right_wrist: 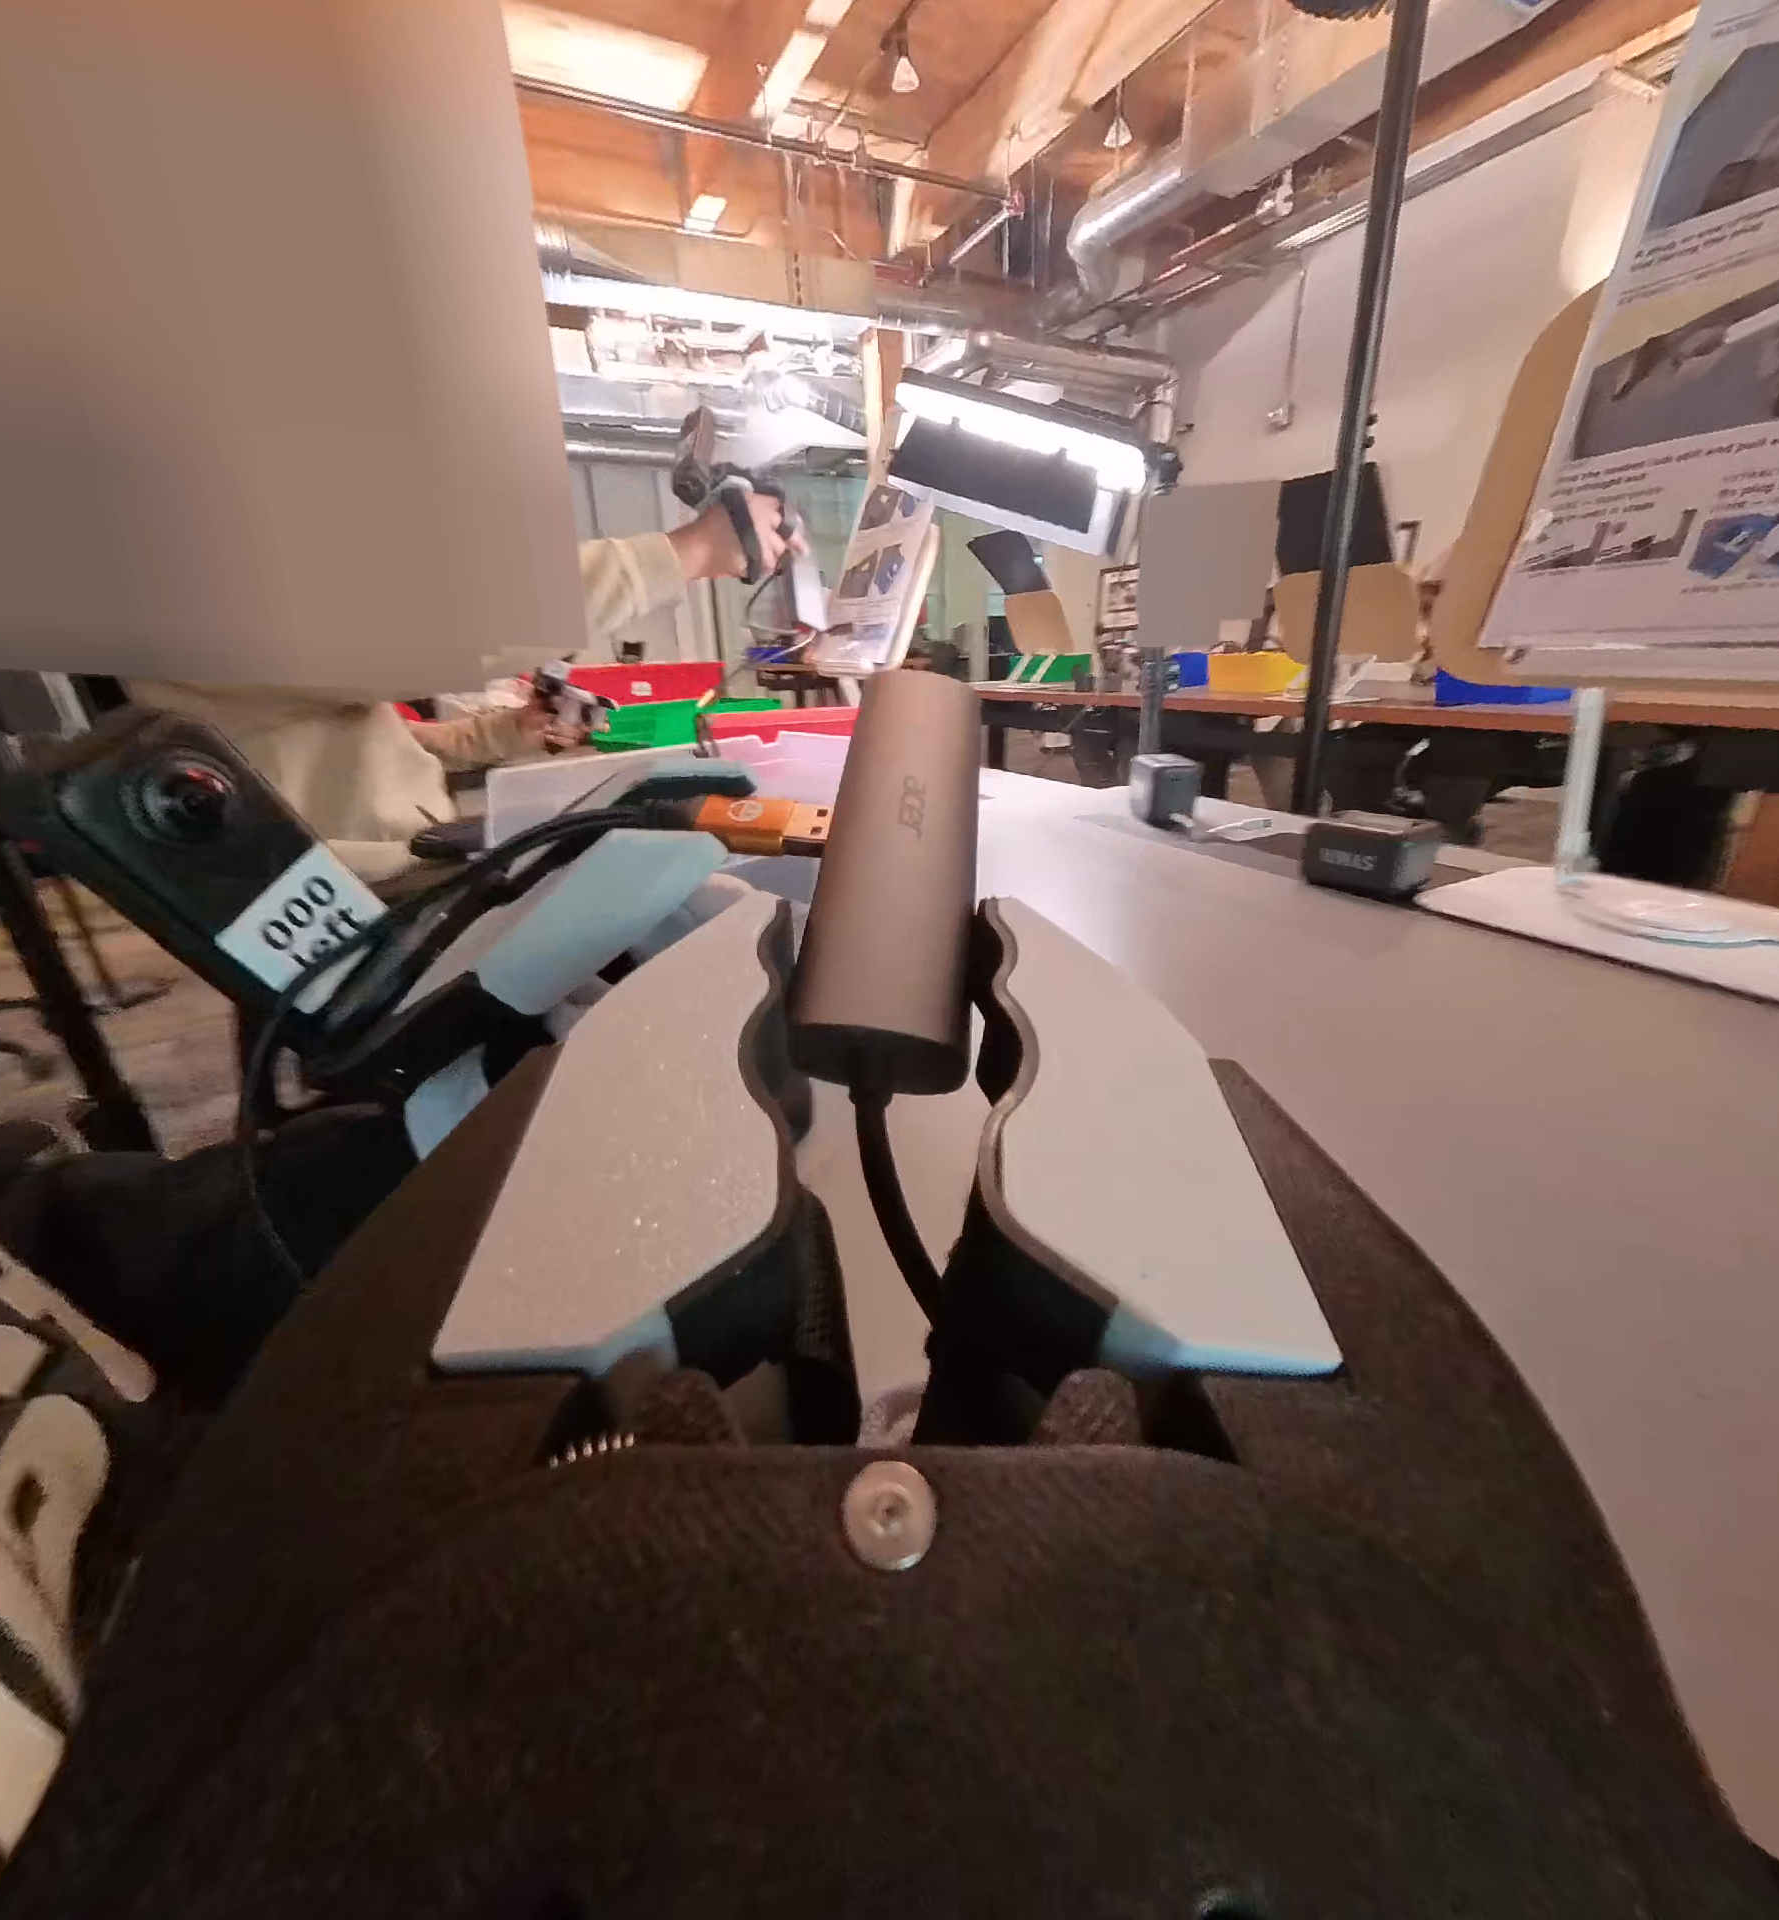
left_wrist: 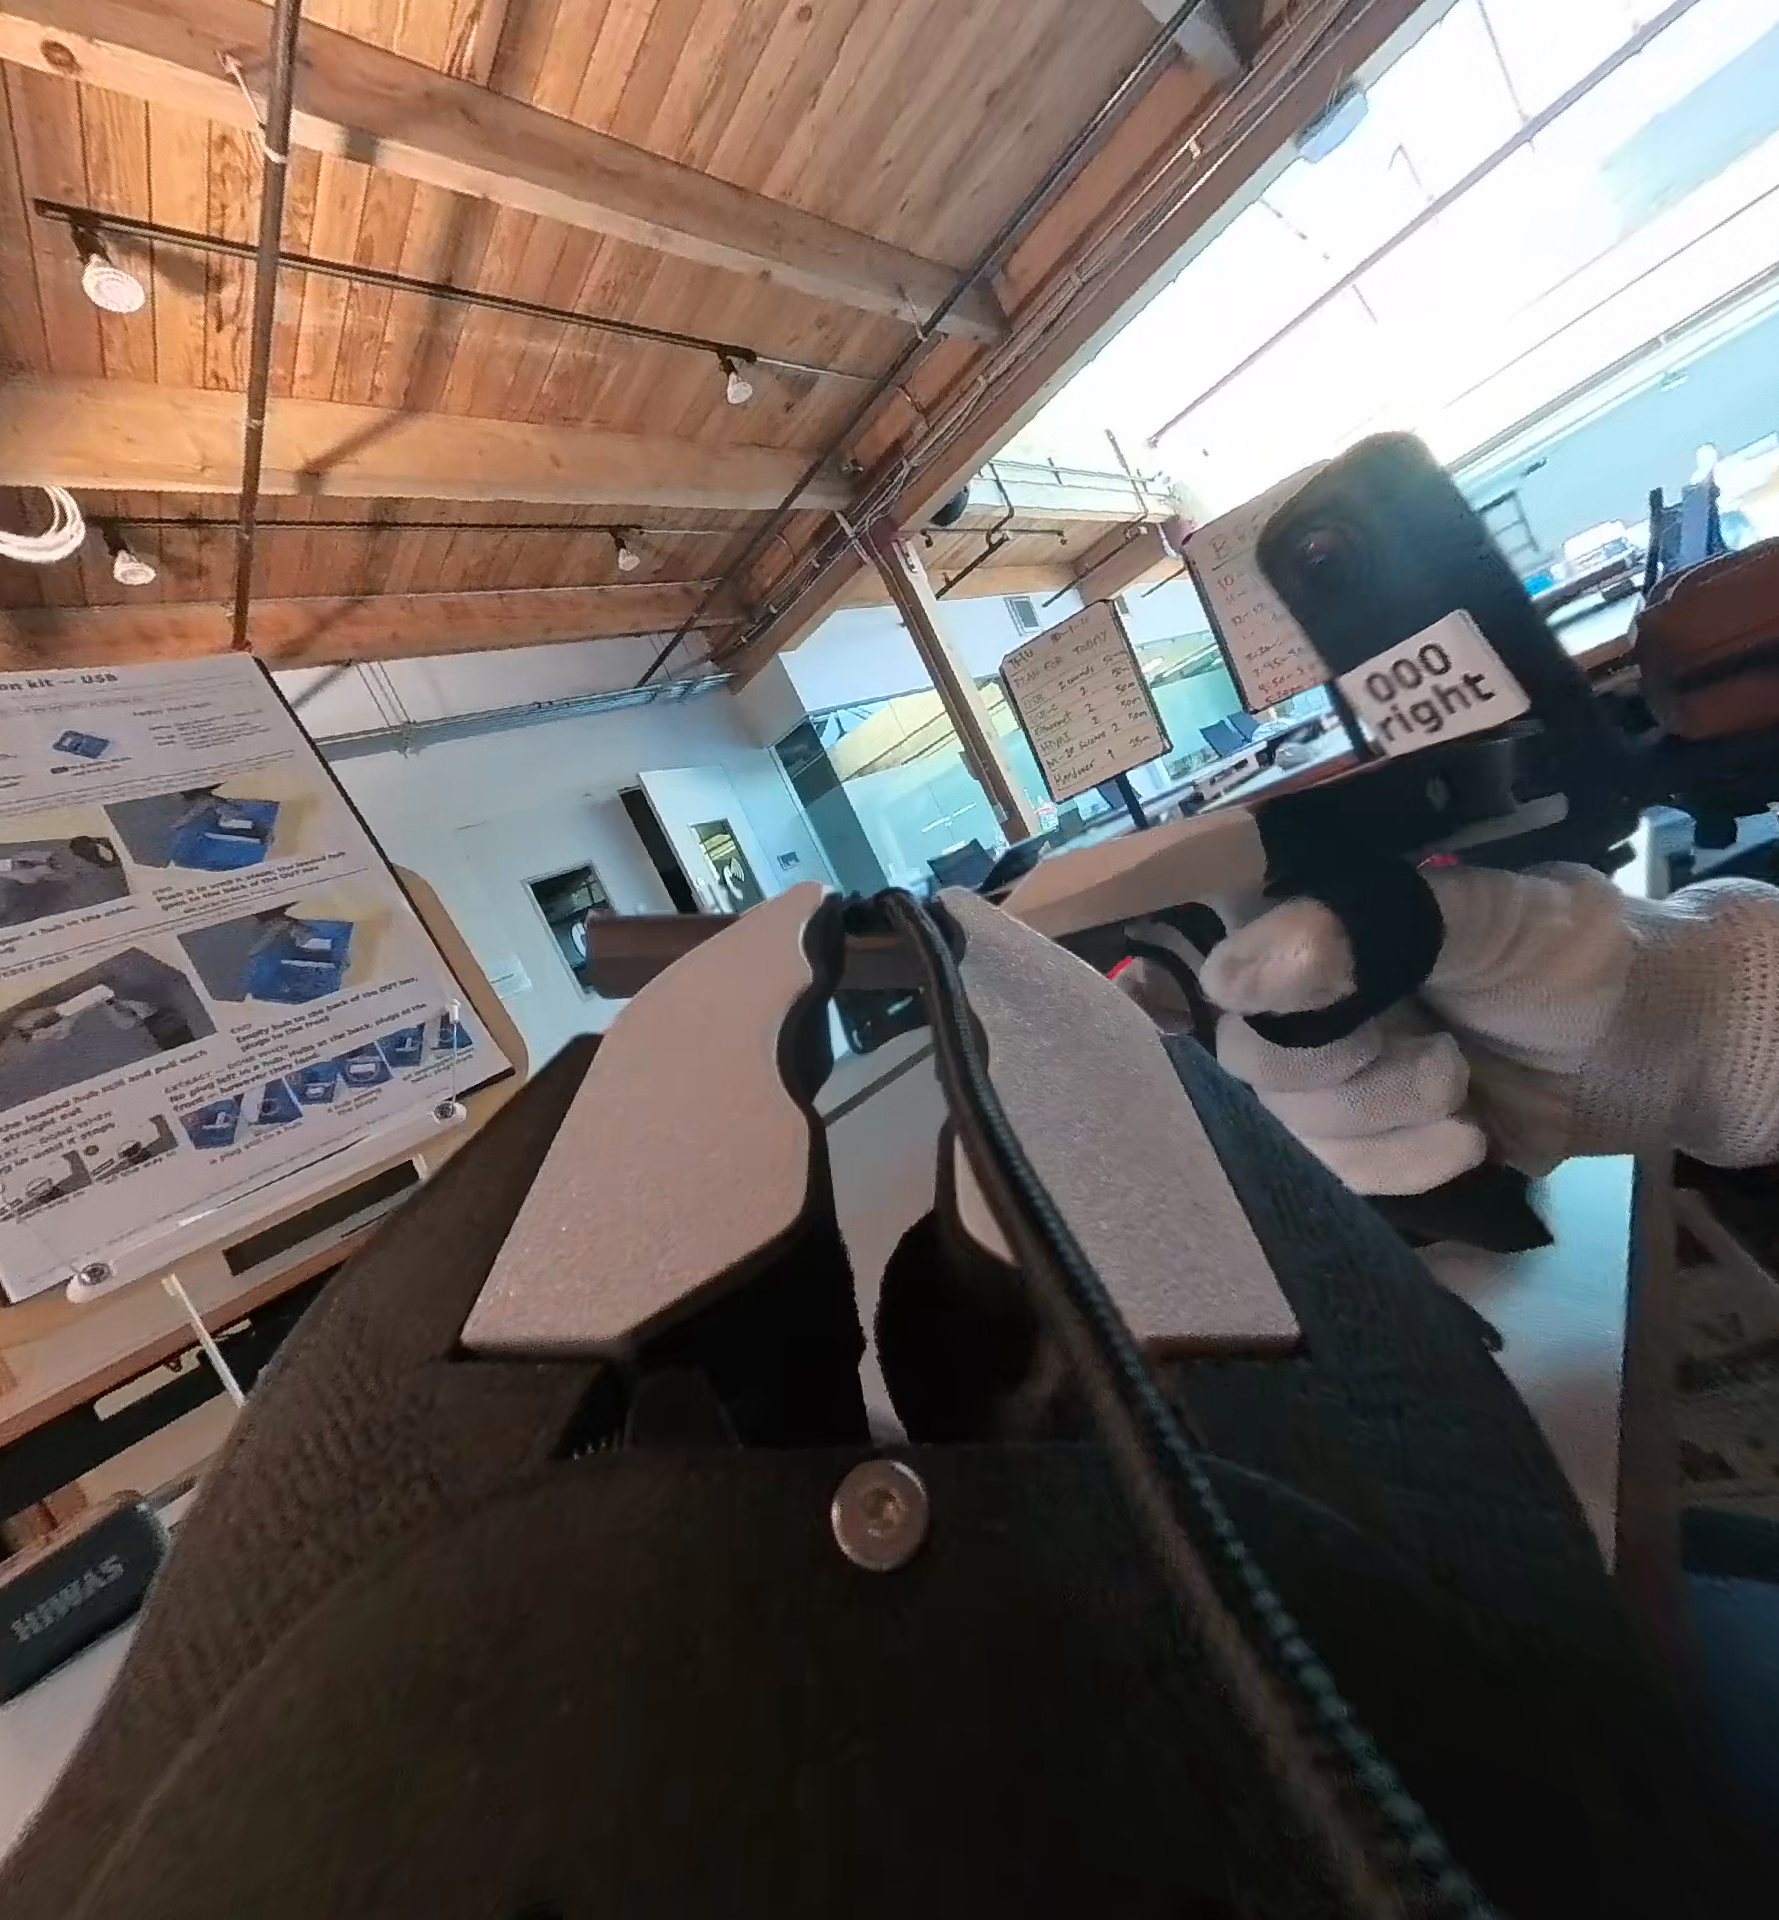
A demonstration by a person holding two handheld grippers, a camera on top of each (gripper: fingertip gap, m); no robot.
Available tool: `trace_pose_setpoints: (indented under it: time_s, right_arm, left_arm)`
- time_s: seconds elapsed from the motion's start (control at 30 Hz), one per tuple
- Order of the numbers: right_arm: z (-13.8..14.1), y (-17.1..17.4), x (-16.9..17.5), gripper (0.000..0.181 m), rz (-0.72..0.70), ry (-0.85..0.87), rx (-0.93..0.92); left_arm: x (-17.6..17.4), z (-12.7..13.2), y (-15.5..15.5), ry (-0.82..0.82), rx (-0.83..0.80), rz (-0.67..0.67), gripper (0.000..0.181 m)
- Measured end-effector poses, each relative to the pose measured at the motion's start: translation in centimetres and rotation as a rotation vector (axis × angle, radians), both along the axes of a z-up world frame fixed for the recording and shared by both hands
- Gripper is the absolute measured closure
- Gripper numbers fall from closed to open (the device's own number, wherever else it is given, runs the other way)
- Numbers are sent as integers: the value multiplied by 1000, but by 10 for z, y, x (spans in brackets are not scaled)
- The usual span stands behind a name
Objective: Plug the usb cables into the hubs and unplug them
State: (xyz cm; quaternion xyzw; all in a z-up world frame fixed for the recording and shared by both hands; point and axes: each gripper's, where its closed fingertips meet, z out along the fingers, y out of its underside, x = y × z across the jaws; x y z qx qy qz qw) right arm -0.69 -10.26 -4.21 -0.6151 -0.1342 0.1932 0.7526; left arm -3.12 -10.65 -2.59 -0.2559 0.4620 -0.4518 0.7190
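My right gripper [right_wrist: 885,925] is shut on a grey metal USB hub [right_wrist: 895,831]. It holds the hub upright above the table, with the hub's black lead [right_wrist: 900,1195] hanging between the fingers. My left gripper [right_wrist: 734,816] comes in from the left, shut on an orange USB plug [right_wrist: 750,821]. The plug's metal end meets the hub's left side; I cannot tell how deep it sits. In the left wrist view my left gripper [left_wrist: 880,940] pinches the black braided cable [left_wrist: 1020,1247]. The plug is hidden there, and the hub [left_wrist: 698,961] shows edge-on behind the fingertips.
A gloved hand [left_wrist: 1487,1039] holds my right gripper. An instruction board [left_wrist: 168,935] stands on the grey table [right_wrist: 1384,1143], and it also shows in the right wrist view [right_wrist: 1695,364]. A small black box [right_wrist: 1368,857] and a pole [right_wrist: 1352,416] stand nearby. Another person [right_wrist: 646,566] works beyond coloured bins [right_wrist: 656,717]. My left and right fingertips are right by each other.
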Motion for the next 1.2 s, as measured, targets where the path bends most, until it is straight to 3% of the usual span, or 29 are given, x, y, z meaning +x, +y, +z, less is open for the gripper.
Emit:
trace_pose_setpoints:
  time_s: [0.13,0.33,0.53,0.63,0.77,1.0,1.13,1.2]
  right_arm:
    - [1,-1,5,148,-52,-82,17]
    - [0,-1,7,148,-57,-67,10]
    - [0,-3,13,148,-159,-288,19]
    - [-4,-1,11,148,-226,-403,28]
    - [-6,-1,12,148,-194,-332,6]
    - [-4,-4,21,148,-201,-381,-6]
    - [11,-16,66,149,-396,-476,11]
    - [0,-20,88,148,-428,-506,-62]
  left_arm:
    - [4,-5,1,33,6,19,166]
    - [7,-8,2,57,21,52,166]
    - [13,-15,6,118,32,121,166]
    - [16,-18,9,146,-29,106,166]
    - [19,-21,10,160,-42,75,166]
    - [26,-25,6,194,-117,-53,164]
    - [24,-19,20,158,-232,-79,136]
    - [21,-12,29,130,-239,-44,122]
